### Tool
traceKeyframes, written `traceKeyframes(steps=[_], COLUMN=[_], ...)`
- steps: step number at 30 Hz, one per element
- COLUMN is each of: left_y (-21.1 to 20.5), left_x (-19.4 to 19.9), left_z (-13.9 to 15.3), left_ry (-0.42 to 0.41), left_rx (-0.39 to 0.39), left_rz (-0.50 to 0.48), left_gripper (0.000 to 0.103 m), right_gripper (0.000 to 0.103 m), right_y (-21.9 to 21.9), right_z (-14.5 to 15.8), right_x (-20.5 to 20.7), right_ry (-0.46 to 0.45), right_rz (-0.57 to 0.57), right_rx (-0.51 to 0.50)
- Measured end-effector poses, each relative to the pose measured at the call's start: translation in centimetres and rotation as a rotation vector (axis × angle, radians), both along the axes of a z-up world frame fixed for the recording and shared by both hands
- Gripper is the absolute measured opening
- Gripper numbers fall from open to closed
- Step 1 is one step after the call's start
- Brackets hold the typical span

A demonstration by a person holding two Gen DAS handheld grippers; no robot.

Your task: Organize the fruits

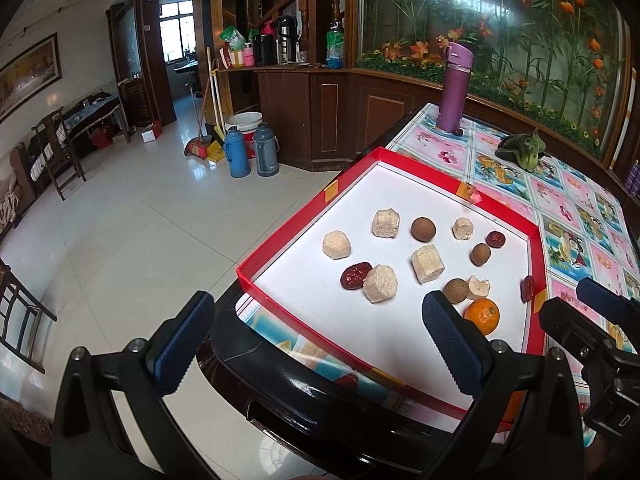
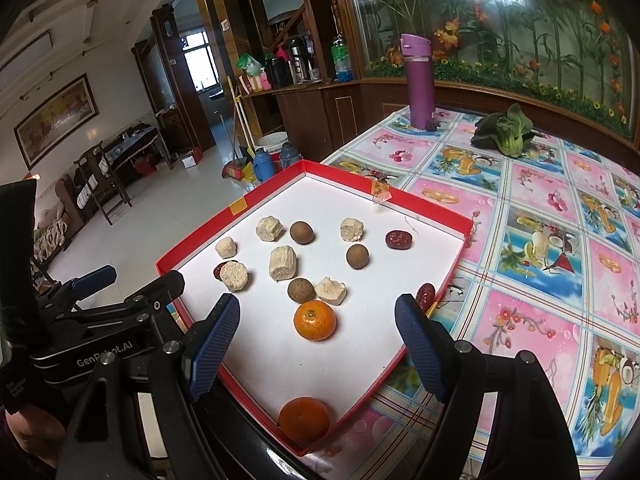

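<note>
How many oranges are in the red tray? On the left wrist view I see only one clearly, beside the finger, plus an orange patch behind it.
Observer: Two. The right wrist view shows one orange mid-tray and a second orange in the near corner of the red tray.
Operator: Is the right gripper holding anything? I only see its side.
Observer: No. The right gripper is open, and its pads touch nothing. The mid-tray orange sits apart from both of them.
</note>
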State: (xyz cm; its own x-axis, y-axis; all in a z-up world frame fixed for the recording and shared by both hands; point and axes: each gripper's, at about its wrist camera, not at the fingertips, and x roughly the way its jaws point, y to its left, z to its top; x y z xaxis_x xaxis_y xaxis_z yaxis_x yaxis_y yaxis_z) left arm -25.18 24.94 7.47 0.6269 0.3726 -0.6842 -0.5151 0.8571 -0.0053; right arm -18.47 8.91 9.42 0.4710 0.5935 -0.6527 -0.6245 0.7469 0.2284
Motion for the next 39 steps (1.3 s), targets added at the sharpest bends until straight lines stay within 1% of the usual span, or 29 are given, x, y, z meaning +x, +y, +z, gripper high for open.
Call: traceKeyframes(steps=[15,39], left_y=[0.26,-0.31], left_x=[-0.14,-0.44], left_z=[-0.3,-0.04], left_ry=[0.006,0.001], left_rx=[-0.005,-0.005], left_rz=[-0.007,-0.018], left_gripper=[0.103,0.103], right_gripper=[0.08,0.08], right_y=[0.17,-0.28], right_z=[-0.22,0.4], right_x=[-0.3,-0.67], right_ry=[0.024,0.006], right_rz=[0.0,-0.01], right_rx=[-0.005,-0.004])
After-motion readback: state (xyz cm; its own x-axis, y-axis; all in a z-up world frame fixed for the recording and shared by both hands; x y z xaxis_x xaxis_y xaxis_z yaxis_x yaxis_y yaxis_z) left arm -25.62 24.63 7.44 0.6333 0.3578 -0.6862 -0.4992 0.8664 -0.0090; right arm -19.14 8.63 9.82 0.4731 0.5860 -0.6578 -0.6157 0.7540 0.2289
